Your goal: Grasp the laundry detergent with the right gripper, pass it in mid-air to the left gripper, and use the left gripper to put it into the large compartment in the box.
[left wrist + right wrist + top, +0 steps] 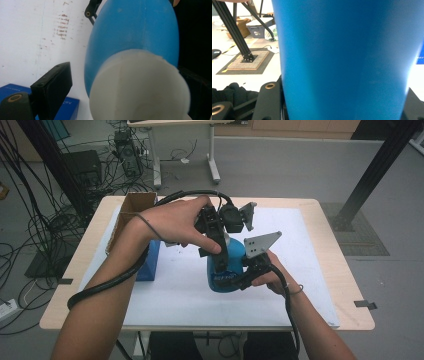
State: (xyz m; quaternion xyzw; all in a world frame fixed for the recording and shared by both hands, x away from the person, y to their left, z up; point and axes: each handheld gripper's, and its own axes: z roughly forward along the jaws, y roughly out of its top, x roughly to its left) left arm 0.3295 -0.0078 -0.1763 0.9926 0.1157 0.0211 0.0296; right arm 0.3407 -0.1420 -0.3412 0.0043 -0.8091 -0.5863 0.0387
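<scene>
Blue plastic bottle [226,267] with white round cap [140,87], upright on white table mat [175,295]: body clamped between right gripper [239,279] fingers; cap between left gripper [216,245] fingers, spread, left pad clear of it.

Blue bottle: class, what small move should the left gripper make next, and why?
Probably close the left gripper on the white cap. Its jaws stand open on either side of the cap, while the right gripper already clamps the blue bottle upright on the table.
</scene>
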